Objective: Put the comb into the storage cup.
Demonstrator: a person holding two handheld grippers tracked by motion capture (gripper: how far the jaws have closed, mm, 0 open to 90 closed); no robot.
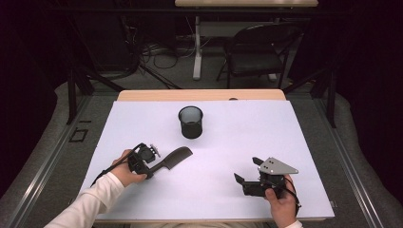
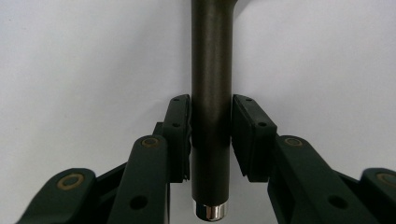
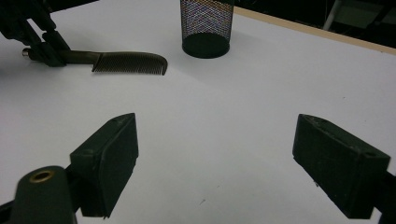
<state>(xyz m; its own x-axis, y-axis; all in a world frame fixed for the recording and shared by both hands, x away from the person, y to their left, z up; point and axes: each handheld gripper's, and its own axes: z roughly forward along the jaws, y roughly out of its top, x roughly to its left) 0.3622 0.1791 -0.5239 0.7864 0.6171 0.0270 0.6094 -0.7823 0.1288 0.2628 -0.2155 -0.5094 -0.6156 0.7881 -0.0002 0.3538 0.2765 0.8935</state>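
A dark comb [image 1: 177,154] lies on the white table sheet [image 1: 228,142], left of centre, teeth end toward the middle. My left gripper [image 1: 154,167] is shut on the comb's handle [image 2: 211,70], with both pads pressed against its sides near the metal-capped end. The right gripper view shows the comb [image 3: 130,61] flat on the sheet, with the left gripper [image 3: 51,49] at its handle. My right gripper [image 1: 246,168] is near the front right of the sheet. Its jaws are wide open with nothing between them [image 3: 215,135].
A black mesh cup [image 1: 190,122] stands upright at the back middle of the sheet, beyond the comb [image 3: 206,25]. The table's wooden edge [image 1: 199,95] runs behind it. A folding chair [image 1: 259,52] and cables are on the floor beyond.
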